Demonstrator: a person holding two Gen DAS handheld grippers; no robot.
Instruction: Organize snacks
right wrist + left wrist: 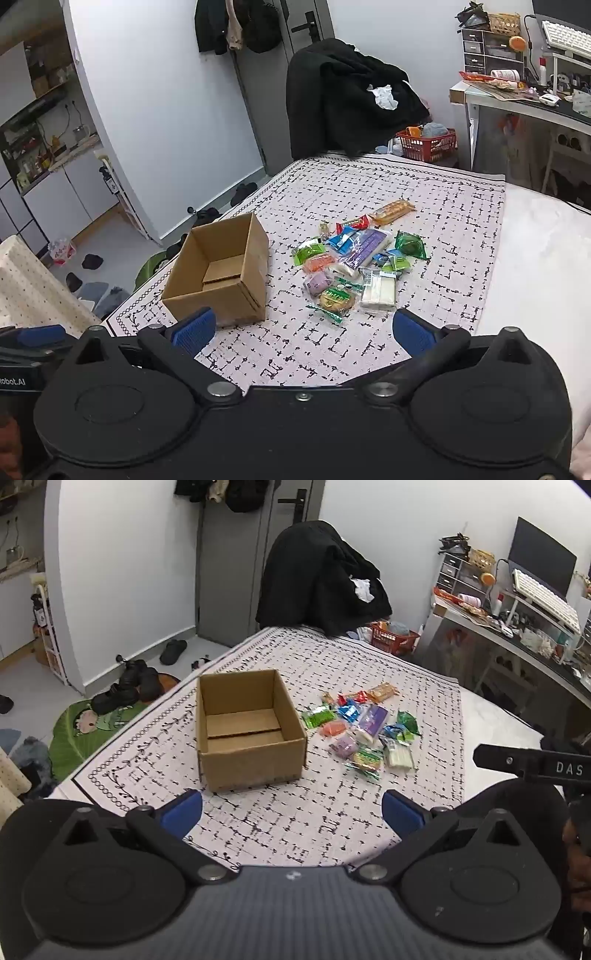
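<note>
The left tool (291,812) hangs above the patterned cloth (295,830) on the bed, jaws spread wide with nothing between them. The right tool (301,330) is likewise spread and empty. The open cardboard box (247,734) sits at 11 o'clock from the left tool, and the pile of wrapped snacks (364,727) lies just beside it at 1 o'clock.

- The left gripper (291,812) hangs above the patterned cloth (332,664), blue pads (183,812) wide apart, nothing between them.
- An open cardboard box (251,760) stands just left of the snack packets (364,727).
</note>
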